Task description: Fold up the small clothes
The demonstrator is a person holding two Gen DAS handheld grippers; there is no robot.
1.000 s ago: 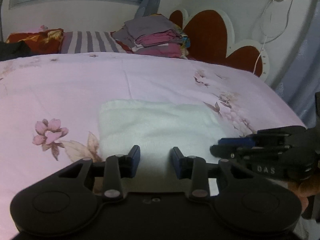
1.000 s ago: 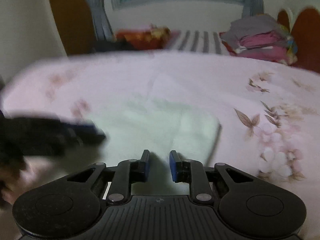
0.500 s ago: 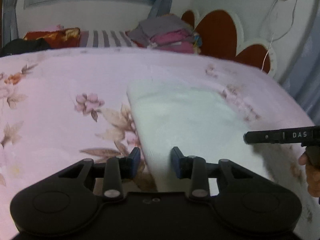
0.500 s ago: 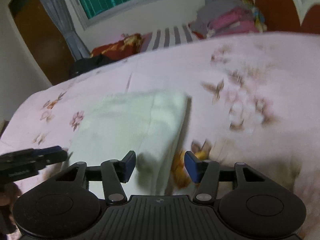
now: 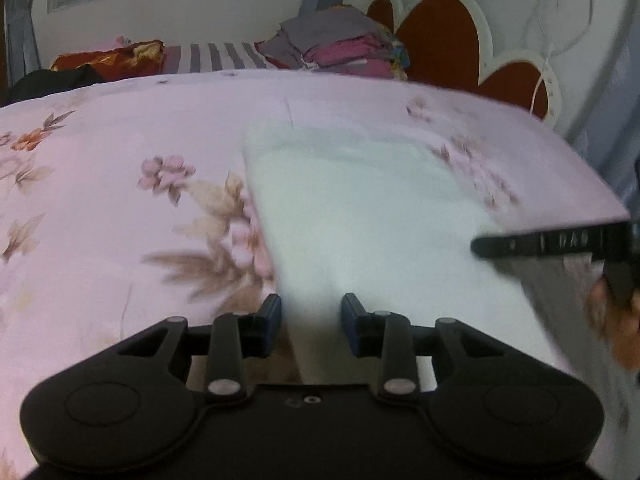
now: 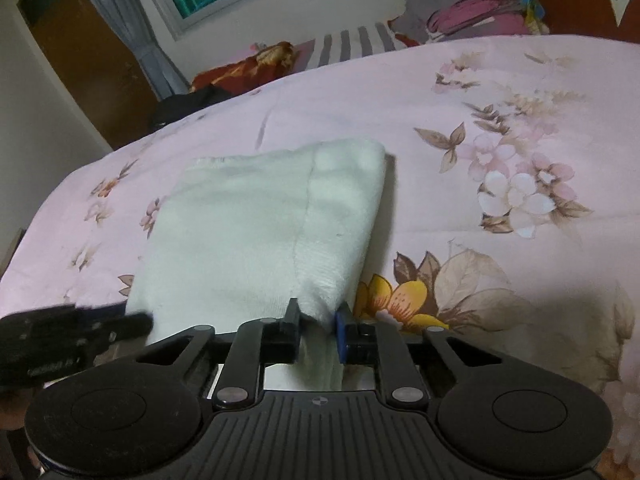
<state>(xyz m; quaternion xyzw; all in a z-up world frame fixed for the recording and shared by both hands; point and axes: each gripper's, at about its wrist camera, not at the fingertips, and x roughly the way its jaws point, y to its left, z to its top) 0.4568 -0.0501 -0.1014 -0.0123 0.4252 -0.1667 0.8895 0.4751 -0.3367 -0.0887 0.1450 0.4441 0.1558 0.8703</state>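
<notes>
A white fluffy cloth (image 5: 360,216) lies folded flat on the pink floral bed sheet (image 5: 100,200); it also shows in the right wrist view (image 6: 256,236). My left gripper (image 5: 311,320) is open, its jaws astride the cloth's near left corner. My right gripper (image 6: 318,326) has its jaws closed on the cloth's near right corner, with white fabric between the pads. The right gripper shows from the side at the right of the left wrist view (image 5: 552,240). The left gripper shows at the lower left of the right wrist view (image 6: 68,332).
A stack of folded clothes (image 5: 340,44) sits at the head of the bed by the red and white headboard (image 5: 440,40). A striped pillow (image 5: 220,56) and dark cloth (image 5: 52,80) lie at the far side. The bed's right edge (image 5: 600,184) is close.
My right gripper moved forward onto the cloth's right corner and narrowed its jaws onto it. My left gripper shifted slightly and stays open at the left corner.
</notes>
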